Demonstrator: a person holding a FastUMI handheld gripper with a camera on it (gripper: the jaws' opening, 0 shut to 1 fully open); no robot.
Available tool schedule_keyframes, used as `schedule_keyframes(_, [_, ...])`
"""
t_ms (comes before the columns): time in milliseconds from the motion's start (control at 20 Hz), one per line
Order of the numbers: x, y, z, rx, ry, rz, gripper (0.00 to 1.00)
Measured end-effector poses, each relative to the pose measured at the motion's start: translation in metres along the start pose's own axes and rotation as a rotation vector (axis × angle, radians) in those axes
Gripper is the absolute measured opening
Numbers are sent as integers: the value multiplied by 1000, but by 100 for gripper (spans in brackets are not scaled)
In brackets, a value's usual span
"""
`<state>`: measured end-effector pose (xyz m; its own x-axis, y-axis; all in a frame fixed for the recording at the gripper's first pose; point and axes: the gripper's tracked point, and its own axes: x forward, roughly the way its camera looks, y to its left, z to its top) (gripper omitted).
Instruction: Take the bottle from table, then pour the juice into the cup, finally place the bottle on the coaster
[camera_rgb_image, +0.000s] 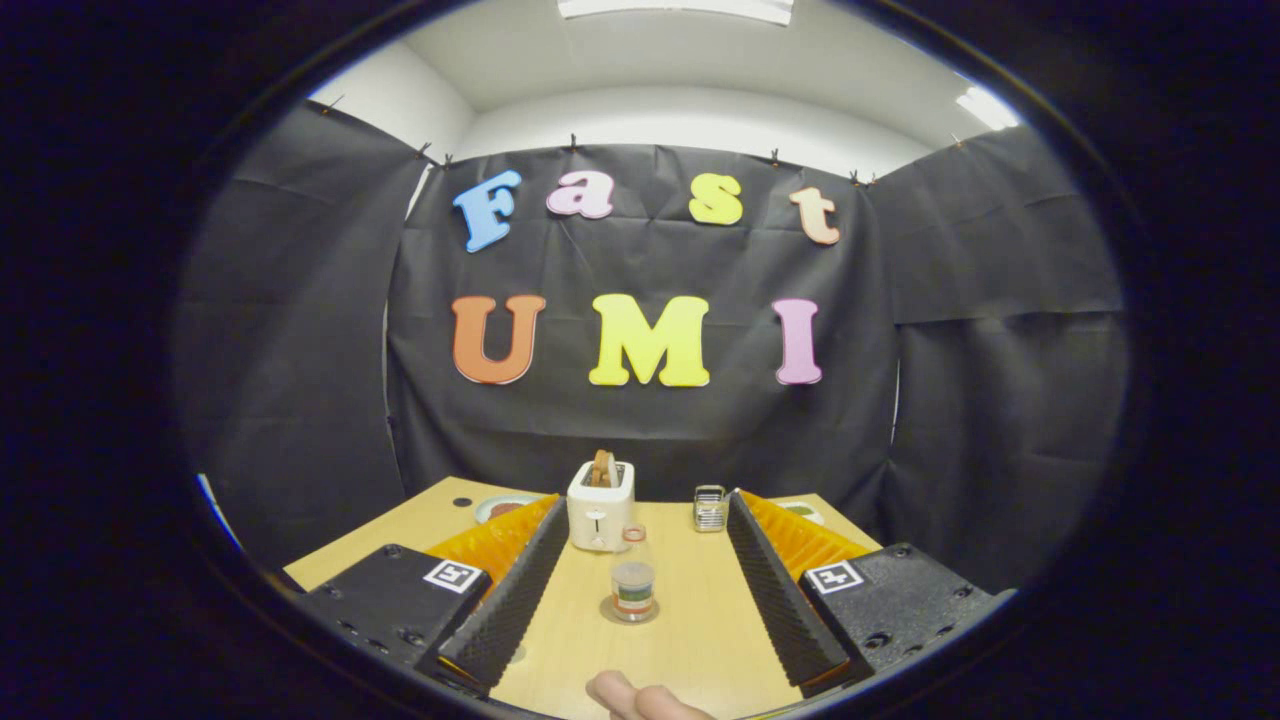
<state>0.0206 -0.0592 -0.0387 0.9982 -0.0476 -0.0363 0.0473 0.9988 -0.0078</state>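
A small clear bottle (633, 578) with a banded label and a reddish neck ring stands upright on a round grey coaster (629, 612) on the wooden table (690, 640). It is midway between my two fingers, touching neither. My gripper (645, 503) is open wide, its ridged black pads (515, 590) far apart on either side of the bottle. A small ribbed glass cup (710, 507) stands beyond the bottle, close to the right fingertip.
A white toaster (600, 505) holding toast stands just behind the bottle, near the booth's back wall. A plate (500, 507) lies partly hidden behind the left finger, another plate (808, 513) behind the right. A person's fingertips (640, 700) rest at the table's near edge.
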Motion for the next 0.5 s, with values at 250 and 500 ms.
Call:
schedule_keyframes(250, [-41, 2, 33, 21, -61, 16, 100])
schedule_keyframes(500, [-51, 4, 32, 15, -31, 15, 100])
